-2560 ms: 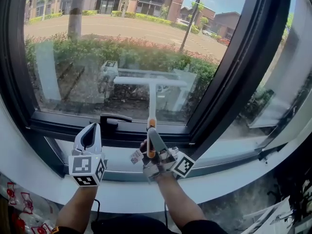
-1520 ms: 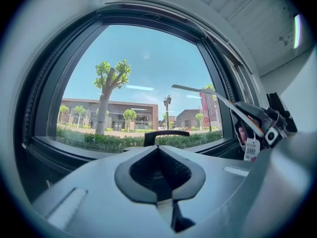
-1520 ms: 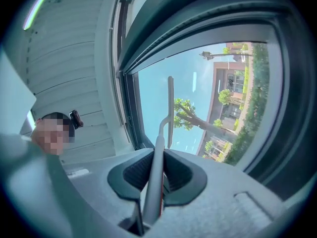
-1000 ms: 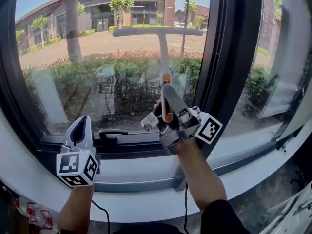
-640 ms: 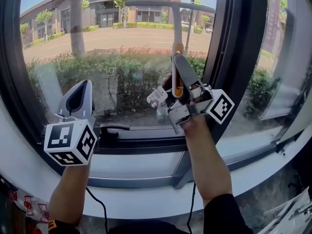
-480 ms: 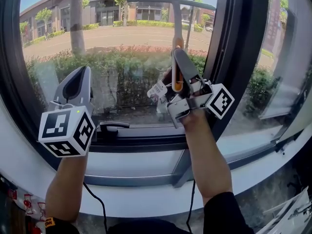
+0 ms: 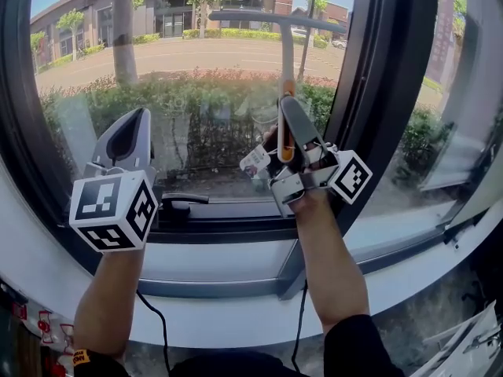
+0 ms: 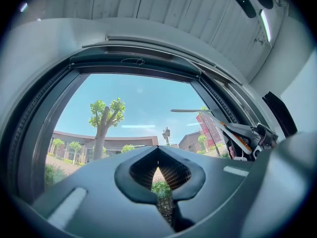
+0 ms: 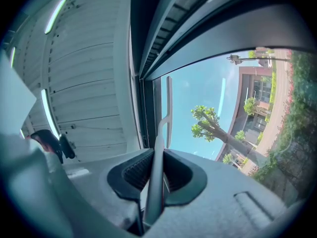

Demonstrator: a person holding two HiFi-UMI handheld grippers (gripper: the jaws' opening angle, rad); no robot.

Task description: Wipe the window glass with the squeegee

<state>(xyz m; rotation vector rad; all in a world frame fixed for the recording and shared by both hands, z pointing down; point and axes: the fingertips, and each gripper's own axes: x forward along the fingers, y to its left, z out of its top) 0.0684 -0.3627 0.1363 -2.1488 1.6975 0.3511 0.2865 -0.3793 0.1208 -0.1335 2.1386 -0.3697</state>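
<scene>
Squeegee [image 7: 288,61]: T-shaped, slim pale shaft, orange + grey grip at bottom, long thin blade across the top. Stands approx upright. Blade nearly level, rt end a bit lower, up at the upper part of the window glass [image 7: 157,93], rt end close to the dark frame [image 7: 369,93]. Grip is clamped betw. jaws of right tool [image 7: 286,115]. Glass: big clear pane, daylit street, trees + hedge seen thru it, faint reflections lower down.

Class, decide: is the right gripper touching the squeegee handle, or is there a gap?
Touching. In the right gripper view, the right gripper clamps the squeegee handle between both jaws, with no gap on either side.
</scene>
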